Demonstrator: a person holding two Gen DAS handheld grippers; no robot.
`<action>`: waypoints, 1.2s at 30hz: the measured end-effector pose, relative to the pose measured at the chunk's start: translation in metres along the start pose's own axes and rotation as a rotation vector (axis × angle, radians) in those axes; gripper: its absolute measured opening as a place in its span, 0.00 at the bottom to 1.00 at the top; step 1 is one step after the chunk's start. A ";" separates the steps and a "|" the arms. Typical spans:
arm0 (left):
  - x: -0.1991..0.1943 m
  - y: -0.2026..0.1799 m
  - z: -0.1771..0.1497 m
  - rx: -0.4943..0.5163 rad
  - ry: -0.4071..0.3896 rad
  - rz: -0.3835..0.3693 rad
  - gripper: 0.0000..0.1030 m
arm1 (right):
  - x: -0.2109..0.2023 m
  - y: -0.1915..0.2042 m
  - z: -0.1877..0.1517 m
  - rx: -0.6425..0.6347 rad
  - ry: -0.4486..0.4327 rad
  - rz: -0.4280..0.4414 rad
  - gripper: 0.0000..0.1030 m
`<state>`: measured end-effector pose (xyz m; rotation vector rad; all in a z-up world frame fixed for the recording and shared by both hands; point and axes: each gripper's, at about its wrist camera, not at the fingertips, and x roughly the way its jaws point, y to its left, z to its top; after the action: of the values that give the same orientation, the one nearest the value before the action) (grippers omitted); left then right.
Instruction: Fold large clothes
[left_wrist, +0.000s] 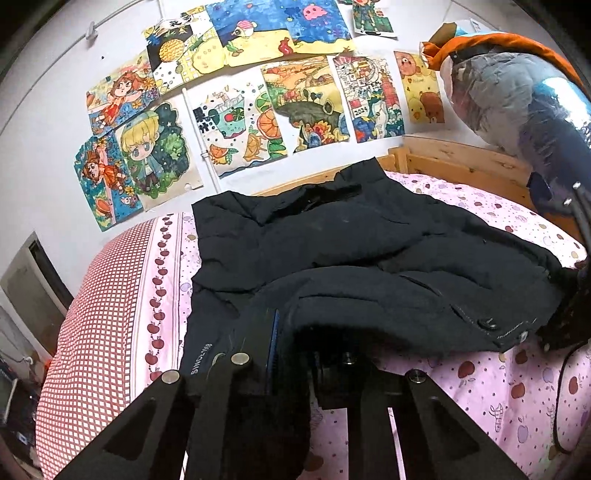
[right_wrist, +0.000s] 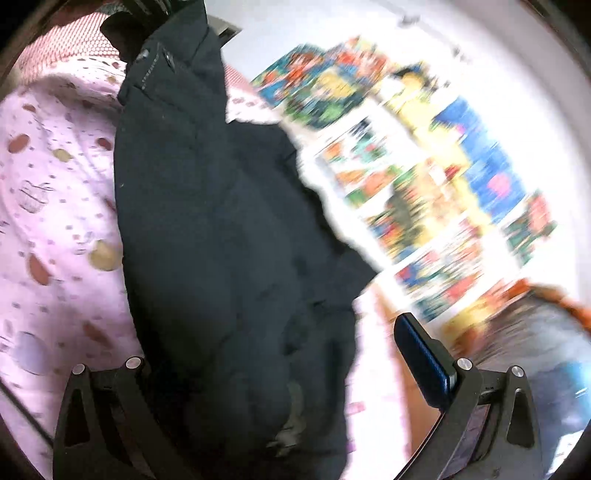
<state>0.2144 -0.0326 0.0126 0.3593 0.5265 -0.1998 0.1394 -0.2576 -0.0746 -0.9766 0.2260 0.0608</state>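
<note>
Left gripper (left_wrist: 295, 354) jaws clamped on black jacket (left_wrist: 351, 258) hem, right gripper (right_wrist: 280, 373) jaws apart over it

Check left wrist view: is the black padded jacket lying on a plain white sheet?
No, the black padded jacket lies on a pink bedsheet printed with apples, beside a red-and-white checked cover.

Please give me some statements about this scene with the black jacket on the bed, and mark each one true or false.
1. The black jacket lies on a pink bedsheet printed with apples. True.
2. The left gripper is open and free of the jacket. False: it is shut on a fold of it.
3. The wall behind the bed is bare. False: colourful drawings cover it.
4. The right gripper is open. True.
</note>
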 end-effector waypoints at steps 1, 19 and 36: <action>0.001 0.001 0.001 -0.002 -0.001 0.007 0.14 | 0.000 -0.001 0.003 -0.017 -0.020 -0.037 0.98; 0.003 0.007 0.025 -0.003 -0.076 0.133 0.17 | 0.003 -0.007 0.059 -0.106 -0.090 -0.116 0.32; -0.075 0.000 0.016 0.027 -0.335 0.266 0.08 | -0.047 -0.025 0.073 0.085 -0.247 -0.142 0.06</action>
<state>0.1585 -0.0317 0.0647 0.4087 0.1428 -0.0077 0.1093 -0.2093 -0.0049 -0.8891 -0.0673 0.0413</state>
